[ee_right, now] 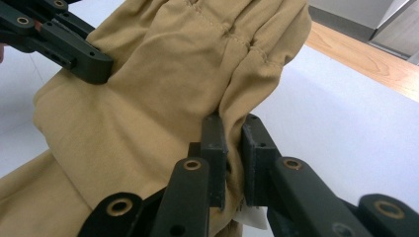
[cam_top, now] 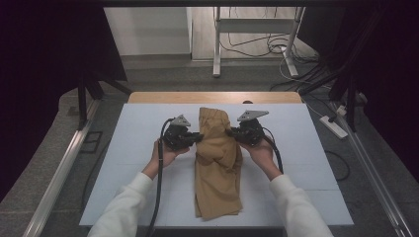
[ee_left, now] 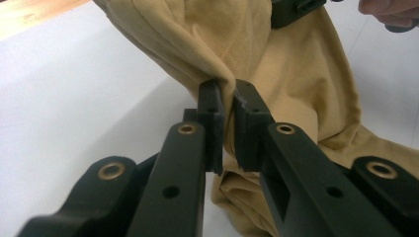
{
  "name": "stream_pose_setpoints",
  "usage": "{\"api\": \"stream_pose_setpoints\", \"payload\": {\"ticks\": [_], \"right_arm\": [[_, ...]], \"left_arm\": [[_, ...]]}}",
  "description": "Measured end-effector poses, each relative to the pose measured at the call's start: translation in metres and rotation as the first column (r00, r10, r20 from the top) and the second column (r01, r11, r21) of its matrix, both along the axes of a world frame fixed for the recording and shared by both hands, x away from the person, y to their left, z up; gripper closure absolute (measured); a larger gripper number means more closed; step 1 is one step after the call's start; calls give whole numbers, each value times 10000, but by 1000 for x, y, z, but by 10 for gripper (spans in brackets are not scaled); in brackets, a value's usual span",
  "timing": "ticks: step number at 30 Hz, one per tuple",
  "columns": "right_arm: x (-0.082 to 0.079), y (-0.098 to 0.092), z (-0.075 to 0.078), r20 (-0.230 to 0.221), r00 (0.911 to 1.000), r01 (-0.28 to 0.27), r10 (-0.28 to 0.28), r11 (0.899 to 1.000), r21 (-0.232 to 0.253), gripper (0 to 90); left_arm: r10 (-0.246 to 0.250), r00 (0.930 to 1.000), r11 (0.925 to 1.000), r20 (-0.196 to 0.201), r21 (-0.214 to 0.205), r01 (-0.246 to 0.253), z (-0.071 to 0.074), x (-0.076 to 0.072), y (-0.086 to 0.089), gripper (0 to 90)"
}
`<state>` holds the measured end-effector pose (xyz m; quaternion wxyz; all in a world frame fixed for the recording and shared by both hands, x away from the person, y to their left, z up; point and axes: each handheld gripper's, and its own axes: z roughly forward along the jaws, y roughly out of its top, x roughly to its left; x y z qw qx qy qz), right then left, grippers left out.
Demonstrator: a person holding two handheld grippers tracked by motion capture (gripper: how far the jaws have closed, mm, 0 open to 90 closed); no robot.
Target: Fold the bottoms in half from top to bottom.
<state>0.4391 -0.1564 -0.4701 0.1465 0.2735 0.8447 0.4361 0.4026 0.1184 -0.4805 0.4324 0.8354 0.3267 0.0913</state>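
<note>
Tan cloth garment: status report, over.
Left gripper and right gripper both shut on the tan cloth garment, one each side. Upper part lifted, lower end on the white table. Nothing in the way.

Tan shorts point(cam_top: 217, 163) lie lengthwise on the white bench point(cam_top: 306, 163), elastic waistband end lifted and bunched, far from the person.
</note>
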Motion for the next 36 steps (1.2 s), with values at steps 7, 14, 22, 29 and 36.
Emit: {"api": "stream_pose_setpoints", "payload": {"ticks": [7, 14, 22, 29, 36], "right_arm": [[-7, 0, -5, 60, 10000, -64, 63, 10000, 24, 813], [-14, -4, -7, -13, 9999, -163, 163, 9997, 189, 811], [-24, -6, -9, -25, 9997, -228, 230, 9991, 363, 808], [-31, -7, -9, -125, 9992, -374, 379, 9985, 411, 809], [-36, -8, -11, -324, 9979, -542, 555, 9977, 398, 814]], "left_arm": [[-72, 10000, 9999, -64, 99, 73, -3, -6, 0, 820], [-138, 9999, 9998, -73, 166, 139, -5, -11, -2, 819], [-170, 9998, 9995, -117, 249, 173, -7, -19, -3, 813], [-167, 9996, 9996, -219, 206, 171, -9, -22, -2, 808], [-182, 9993, 9996, -314, 224, 189, -11, -26, -2, 809]]}}
